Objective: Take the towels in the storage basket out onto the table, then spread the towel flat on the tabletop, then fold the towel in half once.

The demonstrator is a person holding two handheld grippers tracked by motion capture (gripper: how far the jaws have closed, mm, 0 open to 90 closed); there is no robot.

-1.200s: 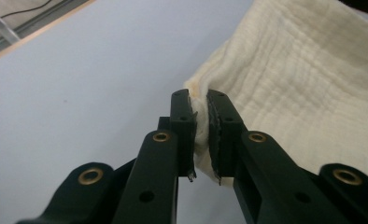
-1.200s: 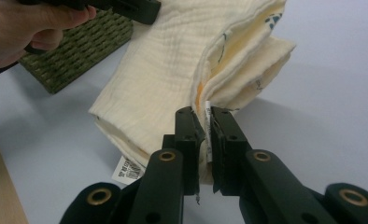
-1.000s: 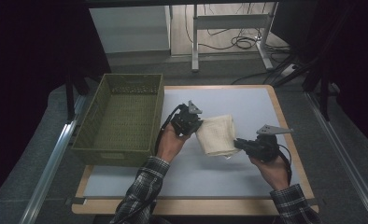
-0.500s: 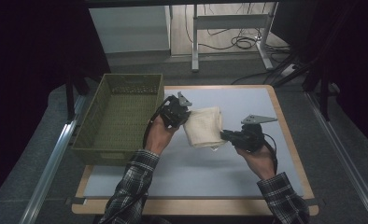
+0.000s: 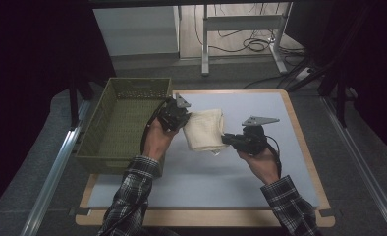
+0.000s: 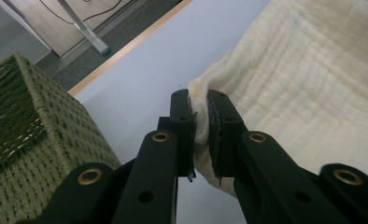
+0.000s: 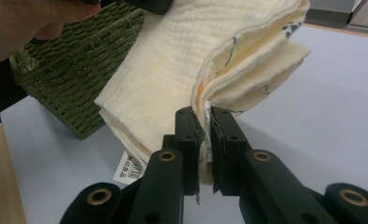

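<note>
Since the earlier frames, both hands had carried the folded cream cloth (image 5: 205, 130) leftward and farther up the table, toward the green woven basket (image 5: 127, 123), and it now hung clear of the pale blue mat (image 5: 231, 172). The left gripper (image 5: 178, 118) had its jaws pressed together on the cloth's left edge; in the left gripper view the cream fabric (image 6: 303, 84) bunched between the pads and spread away to the right of them, with the basket's wall (image 6: 37, 154) low to their left. The right gripper (image 5: 229, 140) pinched the cloth's layered right edge, and in the right gripper view the folded layers (image 7: 210, 60) rose above and beyond the pads, a white barcode label (image 7: 130, 169) hanging just left of them.
</note>
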